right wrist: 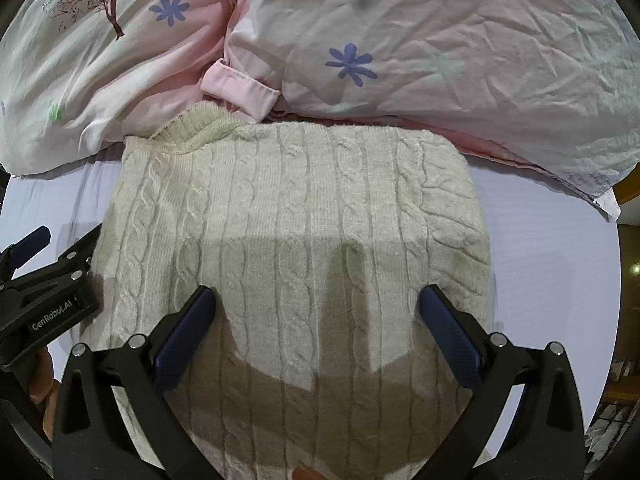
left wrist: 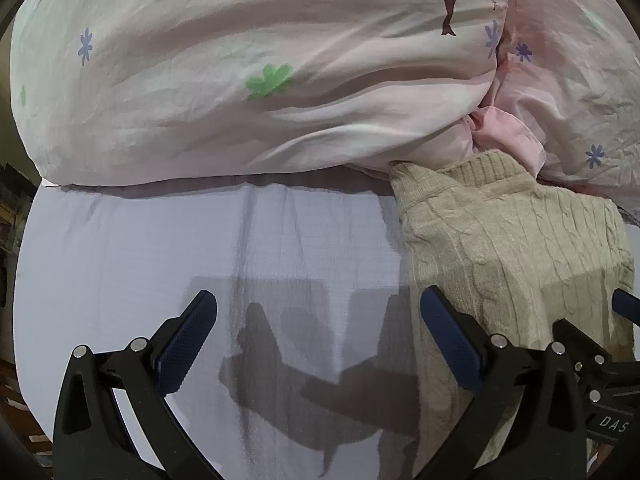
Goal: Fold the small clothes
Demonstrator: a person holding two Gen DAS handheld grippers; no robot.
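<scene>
The sweater (right wrist: 288, 240) lies flat on the bed (left wrist: 140, 260), collar against the duvet (right wrist: 440, 60), laid out for folding. The right gripper (right wrist: 316, 328) hovers above its middle, fingers wide apart and empty; the left gripper (left wrist: 318, 328), equally spread, hangs over bare sheet beside its edge, where open room remains.

Left gripper (left wrist: 318, 320) hangs spread over the sheet (left wrist: 140, 264); beige sweater (left wrist: 500, 248) lies right, apparently touching the duvet (left wrist: 240, 80).
</scene>
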